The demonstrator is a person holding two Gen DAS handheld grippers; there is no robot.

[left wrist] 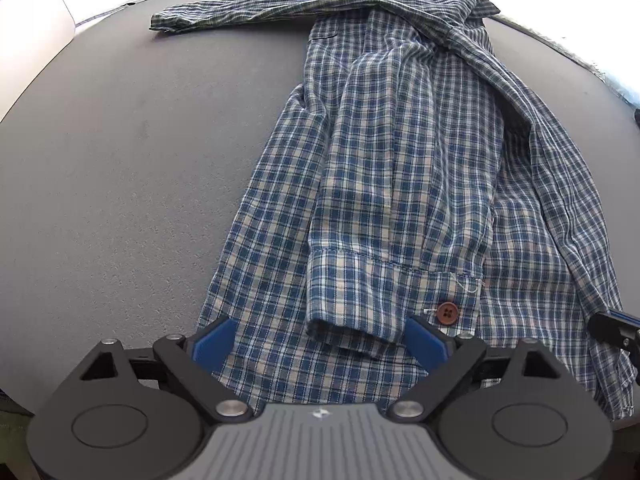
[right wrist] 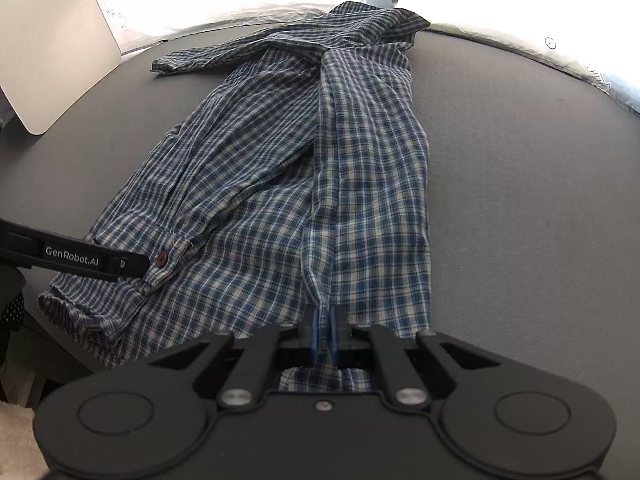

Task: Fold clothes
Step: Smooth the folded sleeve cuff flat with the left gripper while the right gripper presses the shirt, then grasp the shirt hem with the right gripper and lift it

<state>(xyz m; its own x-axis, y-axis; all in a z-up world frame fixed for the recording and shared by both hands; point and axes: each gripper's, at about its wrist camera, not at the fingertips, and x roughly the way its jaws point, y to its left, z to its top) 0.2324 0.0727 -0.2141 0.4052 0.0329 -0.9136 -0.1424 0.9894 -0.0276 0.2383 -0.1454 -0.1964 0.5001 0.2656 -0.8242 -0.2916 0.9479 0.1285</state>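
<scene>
A plaid shirt (left wrist: 400, 160) sprawls on the dark grey table (left wrist: 140, 140); left gripper (left wrist: 320, 340) gapes over a cuff (left wrist: 360, 300), right gripper (right wrist: 325, 328) pinches the hem.

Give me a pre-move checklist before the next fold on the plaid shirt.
1. Right hand-held gripper pinching the plaid shirt hem fold: ok.
2. Left hand-held gripper open, straddling the sleeve cuff: ok.
3. Left pads gripping fabric: not ok, not yet closed.
4. Far sleeve folded in: not ok, stretched sideways.
5. Table space beside the shirt: ok.
6. Layers caught by right pinch: cannot tell.
</scene>
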